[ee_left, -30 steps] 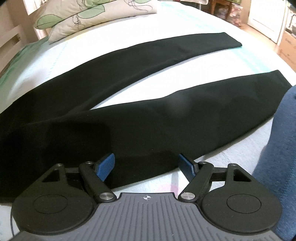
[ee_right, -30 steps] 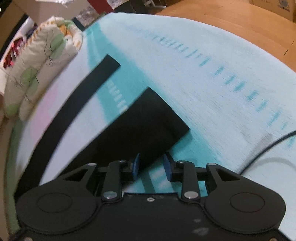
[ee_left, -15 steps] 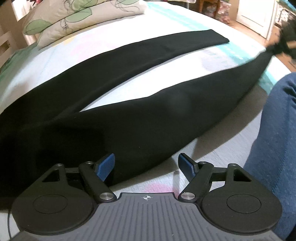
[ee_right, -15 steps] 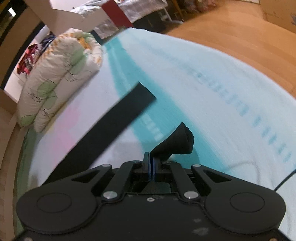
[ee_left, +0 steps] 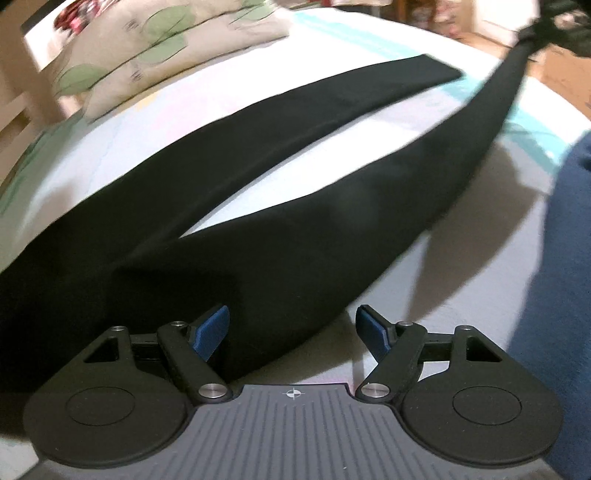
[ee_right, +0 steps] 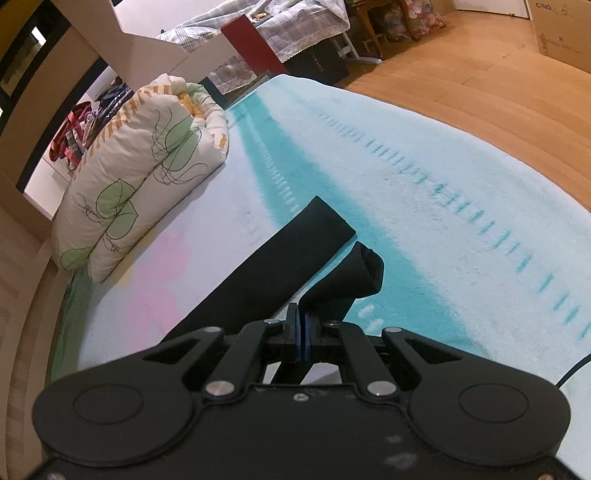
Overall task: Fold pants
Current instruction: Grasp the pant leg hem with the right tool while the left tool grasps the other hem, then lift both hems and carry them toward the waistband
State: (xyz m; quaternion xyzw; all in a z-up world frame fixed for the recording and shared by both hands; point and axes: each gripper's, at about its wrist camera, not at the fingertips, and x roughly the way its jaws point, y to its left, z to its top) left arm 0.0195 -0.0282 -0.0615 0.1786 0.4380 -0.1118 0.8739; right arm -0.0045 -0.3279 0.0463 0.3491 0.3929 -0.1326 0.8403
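Black pants point(ee_left: 258, 229) lie spread on a bed. The far leg point(ee_left: 332, 96) lies flat. The near leg point(ee_left: 461, 155) is lifted at its cuff toward the upper right. My right gripper point(ee_right: 300, 338) is shut on that cuff point(ee_right: 351, 280) and holds it above the bed, next to the far leg's cuff point(ee_right: 317, 225). My left gripper point(ee_left: 293, 328) is open and empty, its blue pads either side of the near leg's lower edge by the hip.
A floral pillow point(ee_right: 140, 166) lies at the head of the bed point(ee_right: 443, 177). A blue garment point(ee_left: 561, 280) fills the right edge of the left wrist view. Wooden floor and a cardboard box point(ee_right: 561, 29) lie beyond the bed. A cable point(ee_right: 576, 369) trails at right.
My right gripper closed on the near leg's cuff and lifted it off the bed toward the far leg. The near leg now rises and stretches. My left gripper stayed open.
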